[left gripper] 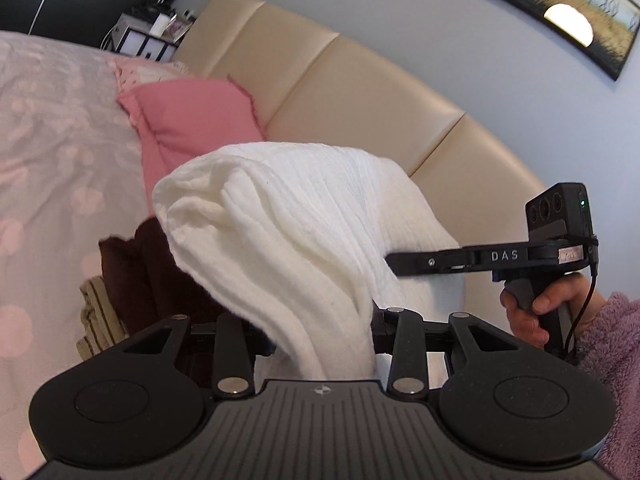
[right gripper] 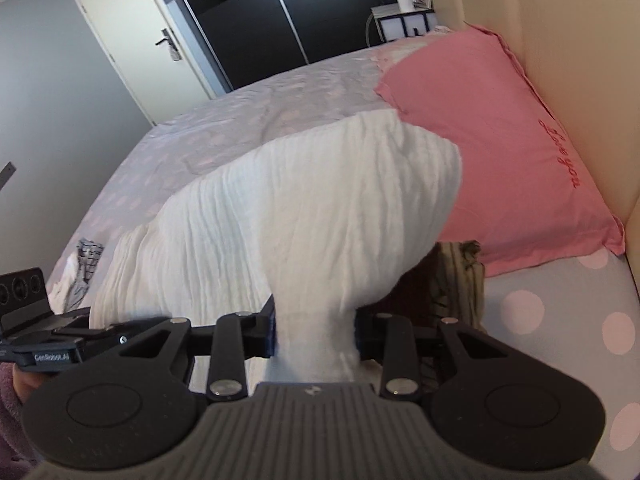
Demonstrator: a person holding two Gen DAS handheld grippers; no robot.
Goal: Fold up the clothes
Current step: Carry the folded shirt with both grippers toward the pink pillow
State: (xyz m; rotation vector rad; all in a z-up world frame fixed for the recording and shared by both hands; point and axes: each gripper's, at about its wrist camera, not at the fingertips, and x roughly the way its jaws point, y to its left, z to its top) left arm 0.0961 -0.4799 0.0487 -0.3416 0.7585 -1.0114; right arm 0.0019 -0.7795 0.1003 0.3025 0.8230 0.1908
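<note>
Both grippers' fingers [left gripper: 384, 324] [right gripper: 266, 332] pinch the white garment [left gripper: 288, 224] above the bed [right gripper: 224, 120].

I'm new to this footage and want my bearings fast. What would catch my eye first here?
A white cloth fills the middle of both views, bunched and lifted above the bed, with the left gripper and right gripper each shut on it. Behind it a pink pillow lies against the cream headboard. Some dark and striped clothes lie under the cloth.
</note>
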